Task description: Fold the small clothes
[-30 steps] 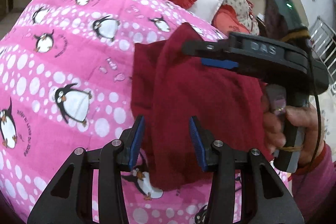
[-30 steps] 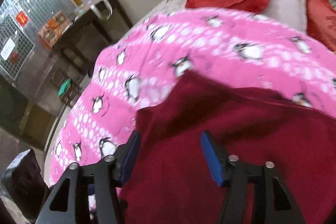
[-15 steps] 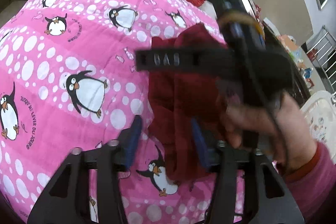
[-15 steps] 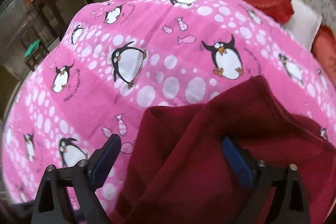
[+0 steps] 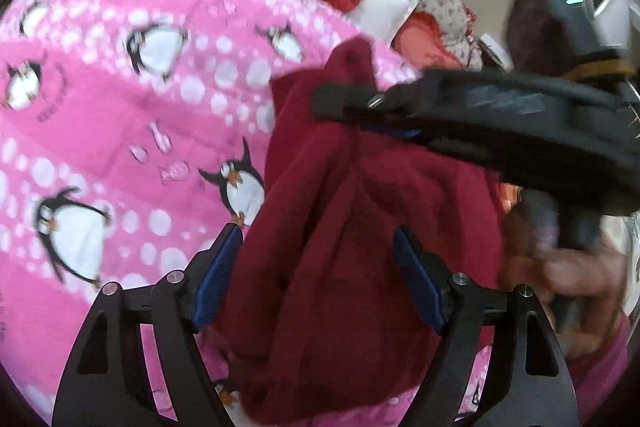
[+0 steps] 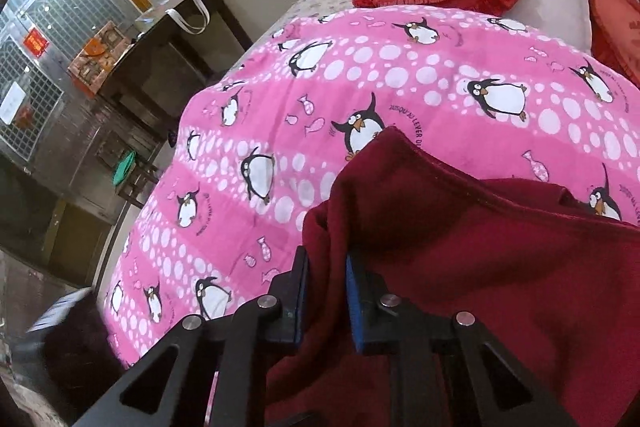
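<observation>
Maroon cloth (image 6: 500, 267), soft, light and floppy, lies bunched on the pink penguin blanket (image 6: 400, 75) over the bed; best taken by a hemmed edge. Right gripper (image 6: 326, 301) has just closed its fingers on a fold. Left gripper (image 5: 316, 277) fingers, just opening, stand apart around cloth. No containers visible.
</observation>
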`<state>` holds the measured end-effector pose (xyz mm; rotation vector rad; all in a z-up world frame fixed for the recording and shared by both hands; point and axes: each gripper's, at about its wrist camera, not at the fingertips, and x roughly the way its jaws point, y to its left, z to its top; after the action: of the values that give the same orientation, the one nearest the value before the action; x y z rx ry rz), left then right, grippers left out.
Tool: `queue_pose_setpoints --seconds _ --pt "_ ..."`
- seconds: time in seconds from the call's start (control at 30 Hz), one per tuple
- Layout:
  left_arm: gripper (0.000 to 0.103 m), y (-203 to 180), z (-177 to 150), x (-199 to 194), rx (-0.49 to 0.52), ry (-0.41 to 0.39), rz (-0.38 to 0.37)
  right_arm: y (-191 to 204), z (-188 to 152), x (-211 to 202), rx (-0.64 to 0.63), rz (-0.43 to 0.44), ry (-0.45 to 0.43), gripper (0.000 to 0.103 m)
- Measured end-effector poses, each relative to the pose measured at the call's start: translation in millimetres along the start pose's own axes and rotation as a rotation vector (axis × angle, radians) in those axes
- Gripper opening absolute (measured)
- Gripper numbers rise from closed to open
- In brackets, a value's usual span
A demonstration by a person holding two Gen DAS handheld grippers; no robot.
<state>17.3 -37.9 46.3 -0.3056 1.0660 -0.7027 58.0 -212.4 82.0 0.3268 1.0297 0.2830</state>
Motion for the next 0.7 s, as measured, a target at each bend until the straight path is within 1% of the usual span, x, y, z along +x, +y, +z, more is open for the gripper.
queue_pose_setpoints --seconds 0.03,0.07,0.1,0.13,0.17,0.2,0.23,0.27,0.3,0.37,0.47,0.5,0.53,0.57,0.63,0.67,0.7 --pt "0.067 2 0 4 -0.014 0.009 -0.01 1 -1 -2 -0.004 -0.001 0.002 0.016" --pt "0.056 5 -2 7 -0.034 0.015 -0.016 2 -3 -2 -0.011 -0.007 0.009 0.016" --pt "0.051 7 -3 8 -0.044 0.014 -0.016 3 -2 -1 -0.019 -0.021 0.024 0.016" --pt "0.049 9 -5 7 -0.051 0.006 -0.021 4 -1 1 -0.02 -0.036 0.036 0.017" --pt "0.045 10 -7 4 -0.059 -0.008 -0.028 4 0 3 -0.013 -0.047 0.048 0.019" --pt "0.042 11 -8 2 -0.064 -0.013 -0.034 5 2 7 -0.006 -0.06 0.053 0.033" --pt "0.041 11 -9 0 -0.067 -0.018 -0.036 5 3 8 0.001 -0.085 0.05 0.057" --pt "0.041 10 -16 -8 -0.063 -0.023 -0.035 5 3 8 0.0 -0.103 0.039 0.066" --pt "0.039 8 -17 -10 -0.058 -0.026 -0.035 8 4 9 -0.007 -0.115 0.028 0.073" --pt "0.039 6 -19 -12 -0.046 -0.032 -0.029 12 6 16 -0.016 -0.125 0.044 0.073" --pt "0.039 4 -21 -13 -0.056 -0.038 -0.029 17 8 32 -0.016 -0.117 0.098 0.073" --pt "0.038 4 -22 -13 -0.061 -0.039 -0.031 17 7 37 -0.021 -0.128 0.12 0.075" --pt "0.036 3 -22 -14 -0.067 -0.04 -0.031 17 7 47 -0.033 -0.159 0.155 0.077" --pt "0.036 1 -15 -5 -0.071 -0.039 -0.028 18 6 56 -0.053 -0.189 0.186 0.077" --pt "0.036 -1 -17 -7 -0.076 -0.039 -0.028 18 4 59 -0.084 -0.199 0.188 0.076" --pt "0.036 -4 -18 -8 -0.076 -0.039 -0.03 17 3 55 -0.087 -0.19 0.175 0.074" --pt "0.036 -6 -18 -11 -0.072 -0.04 -0.03 16 2 52 -0.088 -0.185 0.164 0.059"
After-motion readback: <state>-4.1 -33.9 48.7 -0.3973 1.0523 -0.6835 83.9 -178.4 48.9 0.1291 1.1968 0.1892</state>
